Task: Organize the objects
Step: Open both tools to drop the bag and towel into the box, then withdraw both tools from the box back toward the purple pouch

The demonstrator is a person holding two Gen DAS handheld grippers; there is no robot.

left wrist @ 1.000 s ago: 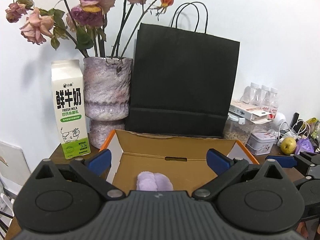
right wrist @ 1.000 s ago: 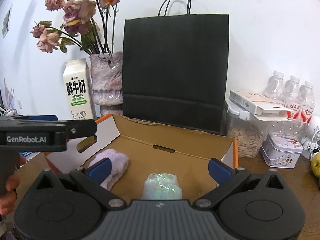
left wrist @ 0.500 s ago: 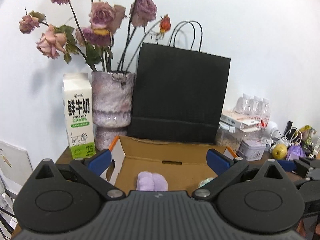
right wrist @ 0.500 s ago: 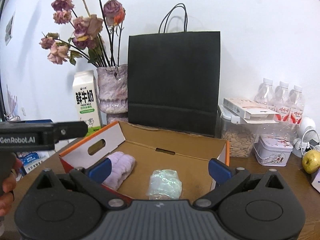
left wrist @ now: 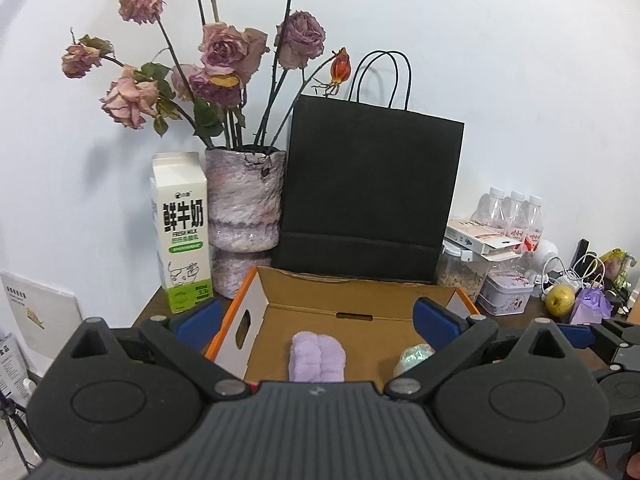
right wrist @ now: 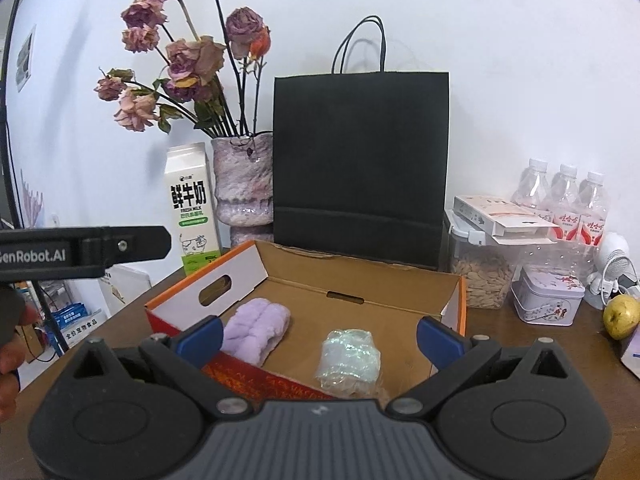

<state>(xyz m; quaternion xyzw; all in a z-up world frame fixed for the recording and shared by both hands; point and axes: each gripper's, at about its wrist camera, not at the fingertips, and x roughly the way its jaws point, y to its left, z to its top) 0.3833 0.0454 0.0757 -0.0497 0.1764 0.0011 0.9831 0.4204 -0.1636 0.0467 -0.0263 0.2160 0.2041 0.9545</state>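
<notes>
So both of our grippers are hanging over the near side of the cardboard box (right wrist: 400,292) with nothing in them: the left gripper (left wrist: 316,320) has its blue pads spread wide, and the right gripper (right wrist: 318,338) is spread just as wide. Inside the box, the fluffy purple roll (right wrist: 256,328) lies toward the left wall, near the handle cutout, and the shiny wrapped bundle (right wrist: 347,358) sits right of it, closer to the near edge, the two apart and not touching. We reckon the purple one is light and squishy, terry-cloth kind of stuff, so it should compress a lot; pinching it across the middle of its short width looks like the safe bet. The shiny bundle looks like crinkly film around something soft, so probably light too but slippery, and we'd squeeze its body rather than a loose edge of wrap. The right wrist view is the useful one here: it shows both items whole, the red printed near wall of the box and the other handheld unit coming in from the left with a bit of a hand (right wrist: 10,364). The left wrist view only gets the top of the purple roll and a sliver of the bundle beside its right pad, but it does show more of the table's far right corner clutter, like the cables (left wrist: 580,268).
</notes>
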